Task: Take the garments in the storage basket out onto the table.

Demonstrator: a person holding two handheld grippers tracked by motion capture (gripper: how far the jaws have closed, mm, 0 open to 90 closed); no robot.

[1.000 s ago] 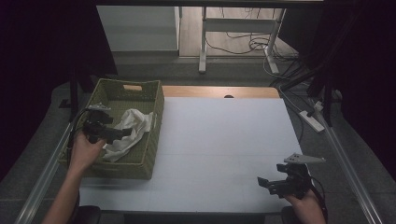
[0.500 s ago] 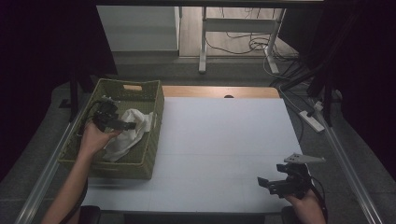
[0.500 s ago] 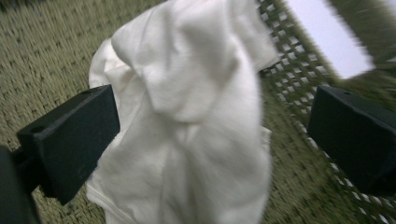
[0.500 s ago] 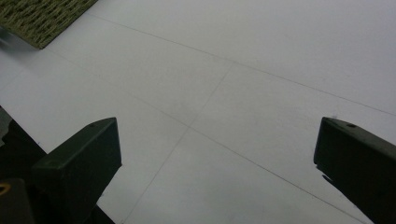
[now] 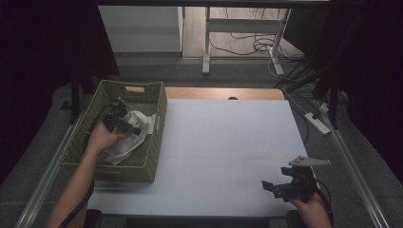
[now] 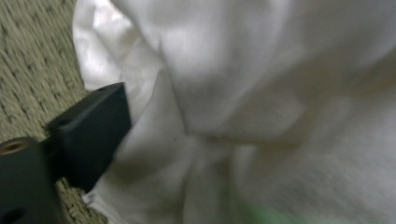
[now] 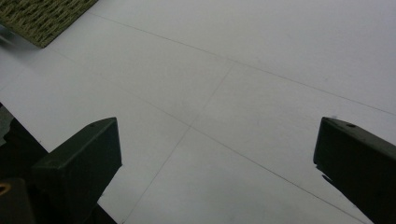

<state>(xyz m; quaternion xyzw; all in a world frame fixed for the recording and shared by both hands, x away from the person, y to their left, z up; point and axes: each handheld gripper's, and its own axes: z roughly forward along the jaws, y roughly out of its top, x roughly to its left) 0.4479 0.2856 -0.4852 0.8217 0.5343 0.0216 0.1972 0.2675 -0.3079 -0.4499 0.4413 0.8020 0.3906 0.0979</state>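
White cloth lies bunched inside green basket. Left gripper is pushed into it, presumably to grab; jaw state unclear. Right gripper waits spread wide, empty, well right of basket.

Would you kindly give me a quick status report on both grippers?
Left gripper in green basket, pressed into white cloth; grip unclear. Right gripper open over table. Nothing obstructing.

Left gripper extended forward; right gripper low, jaws apart.
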